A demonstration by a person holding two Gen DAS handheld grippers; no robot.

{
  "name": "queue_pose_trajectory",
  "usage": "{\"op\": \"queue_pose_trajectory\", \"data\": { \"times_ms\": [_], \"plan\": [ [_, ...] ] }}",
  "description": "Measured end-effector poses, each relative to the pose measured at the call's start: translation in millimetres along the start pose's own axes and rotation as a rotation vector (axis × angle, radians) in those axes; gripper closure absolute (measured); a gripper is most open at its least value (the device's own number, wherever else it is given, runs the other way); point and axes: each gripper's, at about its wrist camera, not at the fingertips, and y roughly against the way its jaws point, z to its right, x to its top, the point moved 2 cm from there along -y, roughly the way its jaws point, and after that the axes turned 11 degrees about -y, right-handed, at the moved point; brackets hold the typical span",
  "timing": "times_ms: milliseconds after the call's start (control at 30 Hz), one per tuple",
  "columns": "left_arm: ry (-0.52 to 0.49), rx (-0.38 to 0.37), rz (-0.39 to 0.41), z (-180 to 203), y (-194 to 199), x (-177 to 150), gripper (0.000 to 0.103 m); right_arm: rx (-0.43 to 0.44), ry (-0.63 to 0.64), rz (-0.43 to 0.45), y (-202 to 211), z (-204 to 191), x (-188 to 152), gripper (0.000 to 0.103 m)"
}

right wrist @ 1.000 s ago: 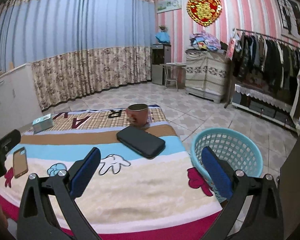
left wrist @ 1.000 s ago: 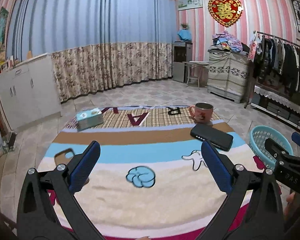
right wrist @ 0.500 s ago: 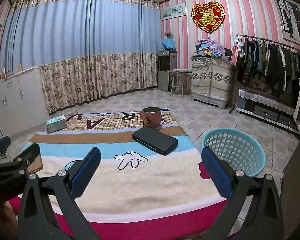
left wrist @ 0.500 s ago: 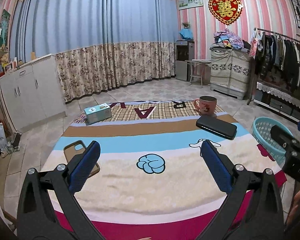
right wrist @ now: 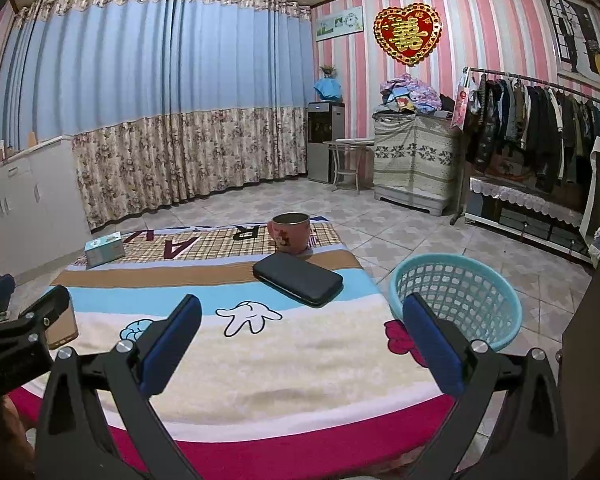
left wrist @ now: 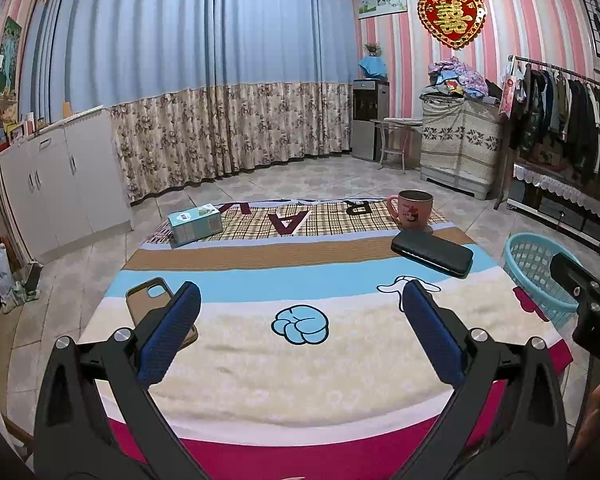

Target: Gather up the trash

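Note:
A table under a cartoon blanket (left wrist: 300,384) carries a teal box (left wrist: 195,223), a pink mug (left wrist: 412,209), a black case (left wrist: 432,252) and a brown phone case (left wrist: 150,300). On the floor at the table's right stands a teal basket (left wrist: 540,276), which looks empty from the right wrist view. My left gripper (left wrist: 300,286) hangs open over the table's near edge, holding nothing. My right gripper (right wrist: 301,300) is open too, near the front right corner, with the basket (right wrist: 456,300) just beyond its right finger. Both views show the mug (right wrist: 291,233), black case (right wrist: 298,278) and box (right wrist: 104,249).
White cabinets (left wrist: 60,188) line the left wall, with bags on the floor beside them. Curtains hang behind the table, and tiled floor lies all around it. A clothes rack (right wrist: 540,128) and a covered cabinet (right wrist: 412,160) stand at the right. A hand shows at the lower right of the left wrist view.
Both grippers have drawn back and up from the table, so more of its front edge shows. Both stayed open. Nothing on the table moved.

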Motion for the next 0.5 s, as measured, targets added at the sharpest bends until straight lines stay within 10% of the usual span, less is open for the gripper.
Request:
{"op": "queue_pose_trajectory", "data": {
  "times_ms": [500],
  "plan": [
    [0.007, 0.015, 0.022, -8.8, -0.5, 2.4, 0.005, 0.002, 0.006, -0.001, -4.3, 1.8, -4.7, 0.005]
  ]
}}
